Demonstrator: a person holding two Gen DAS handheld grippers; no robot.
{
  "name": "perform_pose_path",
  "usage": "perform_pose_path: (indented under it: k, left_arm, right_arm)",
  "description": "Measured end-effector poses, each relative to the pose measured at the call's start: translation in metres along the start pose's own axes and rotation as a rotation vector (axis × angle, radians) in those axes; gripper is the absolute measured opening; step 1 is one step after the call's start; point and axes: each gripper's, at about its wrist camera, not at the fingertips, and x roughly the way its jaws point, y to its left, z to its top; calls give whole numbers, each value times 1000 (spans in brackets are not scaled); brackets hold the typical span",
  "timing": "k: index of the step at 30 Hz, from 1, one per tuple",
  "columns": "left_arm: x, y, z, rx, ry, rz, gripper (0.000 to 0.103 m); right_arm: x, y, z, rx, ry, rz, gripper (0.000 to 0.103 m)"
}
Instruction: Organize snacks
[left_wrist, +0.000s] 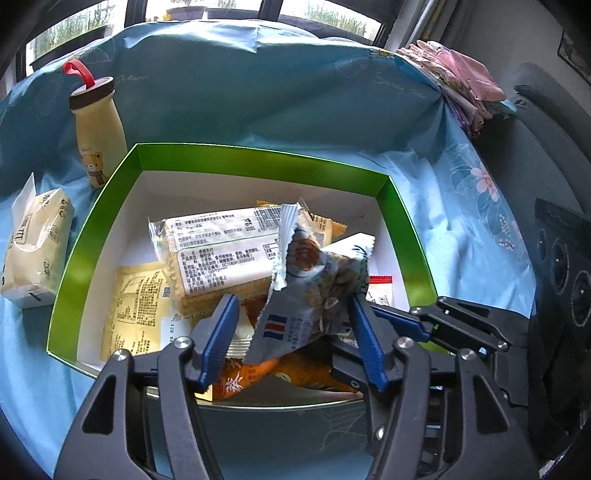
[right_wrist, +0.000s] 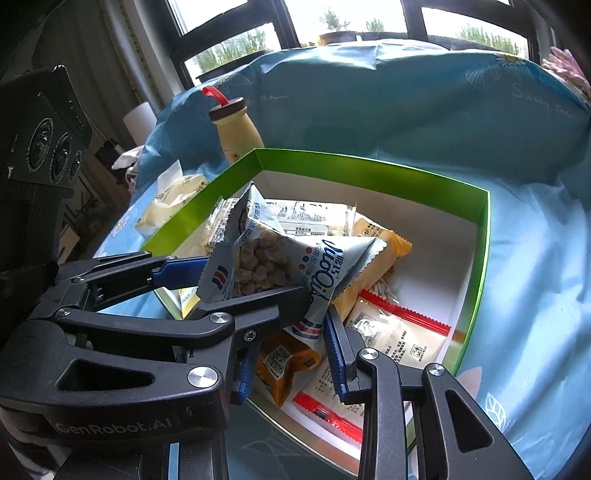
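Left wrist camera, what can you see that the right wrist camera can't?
Only the left wrist view shows the folded pink cloth pile at the table's far corner and the brown bear print on the cream bottle.

Only the right wrist view shows the clear-and-white packet with red sealed edges fully, plus a white cylinder near the window.

Both show the green cardboard box of snacks, the pale blue-and-white snack bag between both grippers' jaws, the cream bottle with a brown cap and red loop, and the white tissue pack.
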Motion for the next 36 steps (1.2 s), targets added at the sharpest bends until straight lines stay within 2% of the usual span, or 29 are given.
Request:
perform_pose_path:
  k: [2, 4, 7, 17, 20, 25, 26, 28, 29, 36]
  left_arm:
    - [-3, -2, -1, 11, -5, 32, 75]
    - [-7, -3, -2, 23, -15, 45, 78]
    - [-12, -2, -3, 23, -21, 50, 79]
    - [-17, -2, -1, 13, -23, 73, 82]
    - [-18, -1, -1, 8, -23, 89, 89]
    - [-26, 2, -3, -7, -31, 114, 90]
    - [-30, 2, -5, -5, -38, 127, 91]
    - [-38, 3, -7, -4, -52, 155, 103]
    - [-45, 4, -9, -10, -67, 166, 103]
    - [-82, 8, -19, -49, -91, 200, 103]
  right_arm:
    - [-2, 0, -1, 3, 5, -8, 34]
    - [-6, 1, -3, -3, 4, -26, 35]
    - [-12, 0, -3, -8, -3, -51, 45]
    - [-25, 1, -3, -15, -12, -68, 46]
    - [-27, 2, -3, -19, -10, -70, 46]
    - [-33, 5, -4, -23, -15, -83, 47]
    - [-35, 6, -4, -22, -17, -88, 50]
    - [-43, 6, -6, -15, -28, -100, 60]
    - [-48, 7, -7, -10, -38, -107, 65]
    - [-79, 17, -7, -10, -66, -156, 84]
